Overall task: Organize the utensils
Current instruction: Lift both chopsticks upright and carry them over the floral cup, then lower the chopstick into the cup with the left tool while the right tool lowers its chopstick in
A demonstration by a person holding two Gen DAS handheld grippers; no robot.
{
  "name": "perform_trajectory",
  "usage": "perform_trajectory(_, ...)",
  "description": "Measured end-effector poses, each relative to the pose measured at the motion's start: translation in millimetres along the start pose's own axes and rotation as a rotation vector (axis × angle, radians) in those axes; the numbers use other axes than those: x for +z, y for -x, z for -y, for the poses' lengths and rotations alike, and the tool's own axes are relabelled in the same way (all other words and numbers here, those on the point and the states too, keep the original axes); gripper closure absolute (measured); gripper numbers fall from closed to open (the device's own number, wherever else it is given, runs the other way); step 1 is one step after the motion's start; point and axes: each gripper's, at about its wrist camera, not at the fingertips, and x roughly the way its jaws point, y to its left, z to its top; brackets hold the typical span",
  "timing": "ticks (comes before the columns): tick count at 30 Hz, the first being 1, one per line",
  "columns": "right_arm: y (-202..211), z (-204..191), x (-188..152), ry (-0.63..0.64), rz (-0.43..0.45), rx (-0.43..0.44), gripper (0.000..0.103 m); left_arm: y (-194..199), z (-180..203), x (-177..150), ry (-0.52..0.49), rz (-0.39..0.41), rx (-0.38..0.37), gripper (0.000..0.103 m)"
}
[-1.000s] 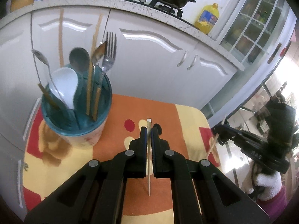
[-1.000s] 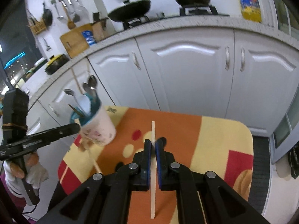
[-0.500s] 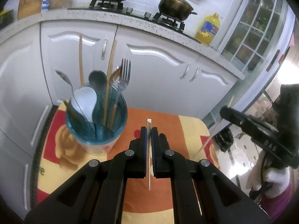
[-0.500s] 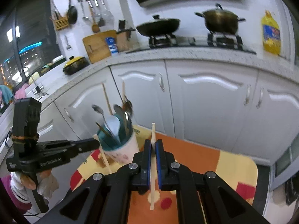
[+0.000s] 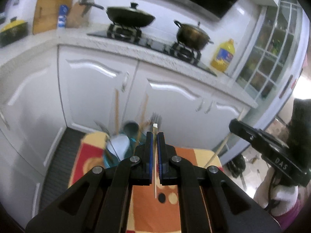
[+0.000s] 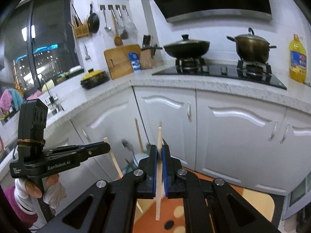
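Rising away from the utensil cup [image 5: 124, 147], both grippers are now tilting upward: left gripper [image 5: 155, 155] and right gripper [image 6: 159, 167] are each clamping one chopstick [image 5: 155, 167] [image 6: 159, 174], carrying the pair above the cup for insertion, likely next.

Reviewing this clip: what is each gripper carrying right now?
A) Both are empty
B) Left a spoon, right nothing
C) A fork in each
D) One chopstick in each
D: the left gripper is closed on one pale chopstick, and the right gripper pinches another chopstick between its fingers.
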Motion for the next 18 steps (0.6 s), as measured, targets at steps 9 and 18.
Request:
perform_trajectory(9, -46.7, -17.1, 32.1, -0.009, 0.055, 0.008, 0.098, -3.7, -29.3, 37.9, -0.002, 0.085, 0.116, 0.100)
perform_trajectory(18, -89.6, -12.8, 32.1, 0.008, 0.035, -0.018, 0.098, -26.2, -41.8, 51.9, -0.020, 0.099, 0.170, 0.100)
